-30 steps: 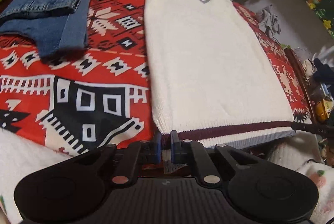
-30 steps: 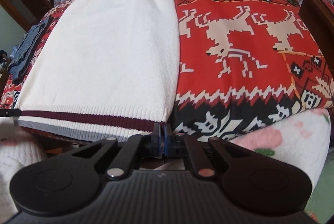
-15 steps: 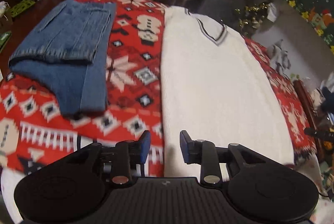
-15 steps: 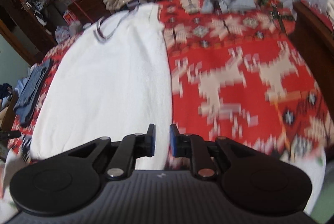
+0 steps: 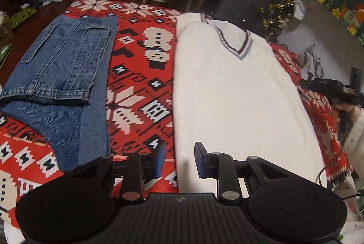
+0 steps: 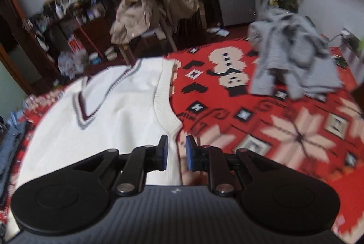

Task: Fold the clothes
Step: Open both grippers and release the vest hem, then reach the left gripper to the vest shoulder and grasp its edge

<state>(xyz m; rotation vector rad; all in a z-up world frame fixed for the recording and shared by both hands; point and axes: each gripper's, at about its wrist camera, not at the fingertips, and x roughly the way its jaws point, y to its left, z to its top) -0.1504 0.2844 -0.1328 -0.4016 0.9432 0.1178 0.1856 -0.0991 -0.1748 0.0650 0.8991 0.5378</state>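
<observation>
Both tongs had let go of the sweater's striped hem since the earlier frames, their jaws had just been opening, and both had travelled up the garment toward its collar.

From the left wrist, the left tongs (image 5: 178, 158) stood narrowly parted with nothing between them, over the left edge of the white sweater (image 5: 238, 93), which lay flat on the red patterned blanket (image 5: 141, 84). Folded jeans (image 5: 61, 75) rested well apart to the sweater's left.

From the right wrist, the right tongs (image 6: 177, 154) were likewise slightly apart and empty, just below the sweater's ribbed armhole (image 6: 162, 102). A grey garment (image 6: 291, 64) sat well to the sweater's right.

Such narrow gaps risked pinching only the top knit layer, or catching blanket too, skewing the fold. The blur suggested speed, so the right tongs might overshoot.
</observation>
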